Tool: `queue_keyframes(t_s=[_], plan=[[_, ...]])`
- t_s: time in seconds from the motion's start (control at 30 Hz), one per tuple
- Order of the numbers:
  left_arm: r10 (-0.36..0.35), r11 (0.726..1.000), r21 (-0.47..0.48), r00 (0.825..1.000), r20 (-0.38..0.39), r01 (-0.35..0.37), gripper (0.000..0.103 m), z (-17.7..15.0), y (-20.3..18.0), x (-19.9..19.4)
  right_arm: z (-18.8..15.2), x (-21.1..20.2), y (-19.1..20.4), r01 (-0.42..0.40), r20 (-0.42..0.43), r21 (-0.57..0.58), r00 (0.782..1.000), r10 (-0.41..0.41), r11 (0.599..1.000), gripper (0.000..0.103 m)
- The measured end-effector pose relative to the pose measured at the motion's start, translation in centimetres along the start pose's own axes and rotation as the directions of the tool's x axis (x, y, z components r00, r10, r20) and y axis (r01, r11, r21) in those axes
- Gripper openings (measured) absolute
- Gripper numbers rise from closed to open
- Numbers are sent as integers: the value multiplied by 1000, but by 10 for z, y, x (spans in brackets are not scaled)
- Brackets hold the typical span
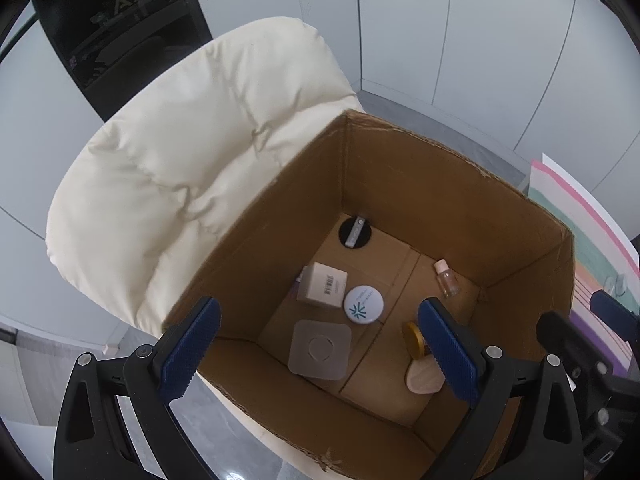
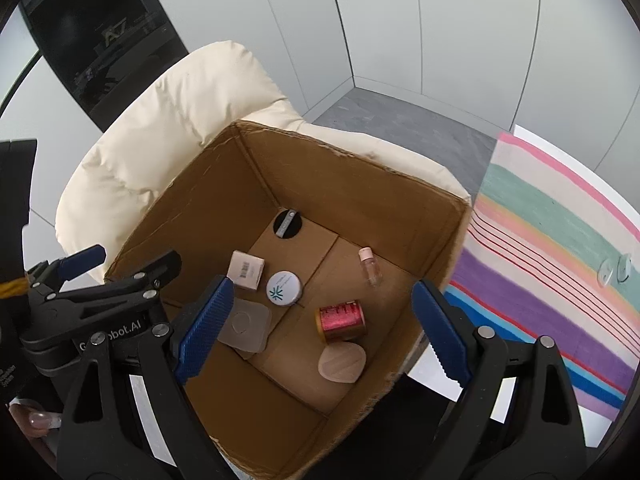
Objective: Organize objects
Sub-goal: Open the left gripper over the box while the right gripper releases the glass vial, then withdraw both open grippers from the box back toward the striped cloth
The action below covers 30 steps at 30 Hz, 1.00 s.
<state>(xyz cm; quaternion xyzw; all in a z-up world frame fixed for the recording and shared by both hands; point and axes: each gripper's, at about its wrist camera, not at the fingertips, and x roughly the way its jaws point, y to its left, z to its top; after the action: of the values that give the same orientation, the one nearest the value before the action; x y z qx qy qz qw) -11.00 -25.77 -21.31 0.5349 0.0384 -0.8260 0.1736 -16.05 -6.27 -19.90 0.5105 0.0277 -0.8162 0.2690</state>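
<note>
Both my left fingers and right fingers gape wide, holding nothing, above the open brown cardboard box. Below my right fingers lies the red thread spool; reaching down, I might clip the box wall.

Soft, even daylight fills both my views, bright and cool on the pale grey wall panels. Down inside the open brown cardboard box it's dimmer: the near walls fall into shade, the floor flaps stay readable. Small soft shadows hug the round white tin with the teal emblem. No harsh glare; just a faint sheen on the dark glass panel, showing reflections. Fisheye bending is strong: wall seams bow, corners go black. My blue-padded jaws sit close and slightly soft. The cream padded cushion looks crisp, its creases clearly shaded.
</note>
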Motion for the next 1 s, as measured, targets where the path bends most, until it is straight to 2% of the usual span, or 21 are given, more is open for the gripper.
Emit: queue_keyframes(t_s=[0.33, 0.53, 0.63, 0.73, 0.87, 1.0], plan=[[-35, 998, 43, 999, 14, 35, 100, -6, -21, 2, -7, -11, -22, 44, 2, 12, 999, -44, 999, 93], [-75, 995, 64, 996, 39, 72, 100, -3, -46, -7, -10, -31, -55, 71, 29, 85, 997, -73, 994, 93], [-95, 992, 94, 994, 59, 89, 100, 0, -71, -14, -14, -39, -71, 95, 34, 107, 994, -100, 990, 93], [-151, 980, 143, 986, 64, 141, 100, 1, -103, -20, -20, -51, -94, 129, 41, 145, 990, -136, 981, 93], [-212, 961, 190, 976, 48, 199, 100, 0, -146, -26, -30, -70, -128, 163, 49, 204, 983, -176, 965, 93], [-286, 938, 209, 958, 8, 278, 100, -1, -186, -31, -45, -92, -168, 203, 57, 278, 972, -227, 939, 93]])
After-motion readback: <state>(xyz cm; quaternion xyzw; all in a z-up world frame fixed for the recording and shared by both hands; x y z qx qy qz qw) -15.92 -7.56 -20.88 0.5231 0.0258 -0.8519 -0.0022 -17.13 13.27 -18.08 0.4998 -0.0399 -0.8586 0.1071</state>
